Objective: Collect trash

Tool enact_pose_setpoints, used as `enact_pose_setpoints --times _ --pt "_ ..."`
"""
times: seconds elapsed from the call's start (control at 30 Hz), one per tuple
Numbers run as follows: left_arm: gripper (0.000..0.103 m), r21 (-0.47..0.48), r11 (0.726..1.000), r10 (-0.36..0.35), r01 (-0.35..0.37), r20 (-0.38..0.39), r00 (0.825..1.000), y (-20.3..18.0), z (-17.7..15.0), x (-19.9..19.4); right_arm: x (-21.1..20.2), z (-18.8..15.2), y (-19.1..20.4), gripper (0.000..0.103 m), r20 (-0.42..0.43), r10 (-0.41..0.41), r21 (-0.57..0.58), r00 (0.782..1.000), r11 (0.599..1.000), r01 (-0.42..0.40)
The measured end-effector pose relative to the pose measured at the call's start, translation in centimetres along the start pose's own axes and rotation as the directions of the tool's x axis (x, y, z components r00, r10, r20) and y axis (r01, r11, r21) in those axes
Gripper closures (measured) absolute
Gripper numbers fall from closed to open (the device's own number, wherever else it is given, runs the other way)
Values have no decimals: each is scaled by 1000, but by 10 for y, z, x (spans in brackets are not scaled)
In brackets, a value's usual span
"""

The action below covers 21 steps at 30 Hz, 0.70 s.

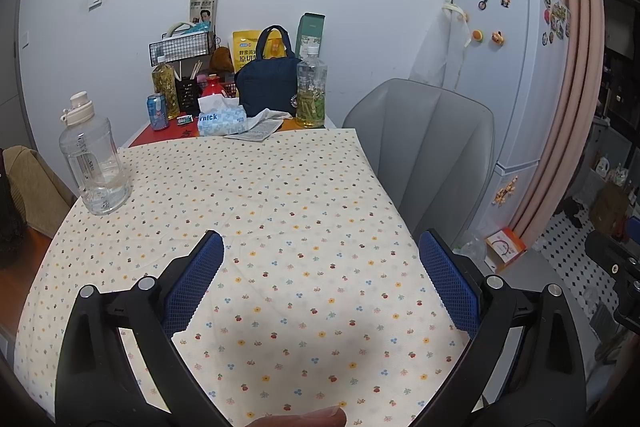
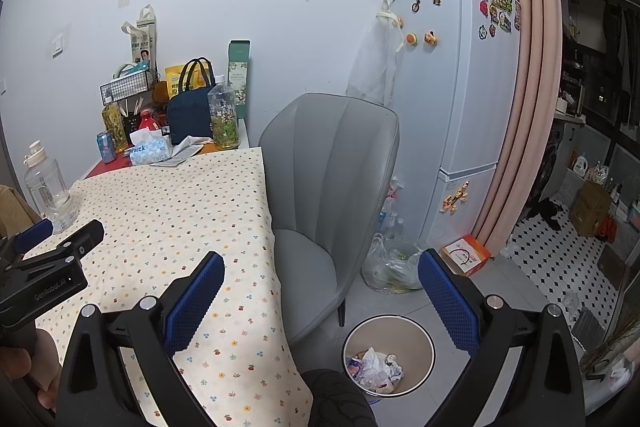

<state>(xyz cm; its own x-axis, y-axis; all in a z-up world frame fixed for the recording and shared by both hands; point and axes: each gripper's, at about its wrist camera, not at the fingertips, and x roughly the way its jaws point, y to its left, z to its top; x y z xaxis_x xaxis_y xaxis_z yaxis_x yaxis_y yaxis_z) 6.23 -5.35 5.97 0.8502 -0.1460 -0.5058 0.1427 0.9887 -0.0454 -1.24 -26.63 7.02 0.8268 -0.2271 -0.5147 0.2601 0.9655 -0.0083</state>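
Tablecloth [image 1: 280, 207] looks clear; bin [image 2: 428, 339] already holds wrappers. Left gripper [image 1: 320, 279] and right gripper [image 2: 320, 291] both wide, empty. Next: probably far-end crumpled paper [image 1: 260, 125].

The blue-and-white tissue box [image 1: 221, 121] at the far end of the table [image 1: 280, 211] reads "Thick" on its near face. The yellow pouch [image 1: 249, 51] behind the dark bag carries Chinese print, of which "原切" can be read. In the right wrist view, the left gripper's [image 2: 60, 247] black body bears "GenRobot.AI" in small white letters. Other labels are too small or blurred to read.
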Motion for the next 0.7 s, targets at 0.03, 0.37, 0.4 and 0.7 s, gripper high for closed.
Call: enact_pose_setpoints --times 0.03,0.37,0.4,0.7 --pt "6 0 1000 0 0 0 1000 0 0 0 0 0 0 8 0 0 0 1000 1000 0" --pt "6 3 1000 9 -9 1 1000 1 -1 0 -1 0 1 8 2 2 -2 1000 1000 -2" --pt "6 4 1000 10 -10 0 1000 2 -1 0 -1 0 1 8 2 3 -2 1000 1000 -3" --pt "6 -1 1000 9 -9 -5 1000 6 -2 2 0 0 4 8 -2 7 -3 1000 1000 -7"
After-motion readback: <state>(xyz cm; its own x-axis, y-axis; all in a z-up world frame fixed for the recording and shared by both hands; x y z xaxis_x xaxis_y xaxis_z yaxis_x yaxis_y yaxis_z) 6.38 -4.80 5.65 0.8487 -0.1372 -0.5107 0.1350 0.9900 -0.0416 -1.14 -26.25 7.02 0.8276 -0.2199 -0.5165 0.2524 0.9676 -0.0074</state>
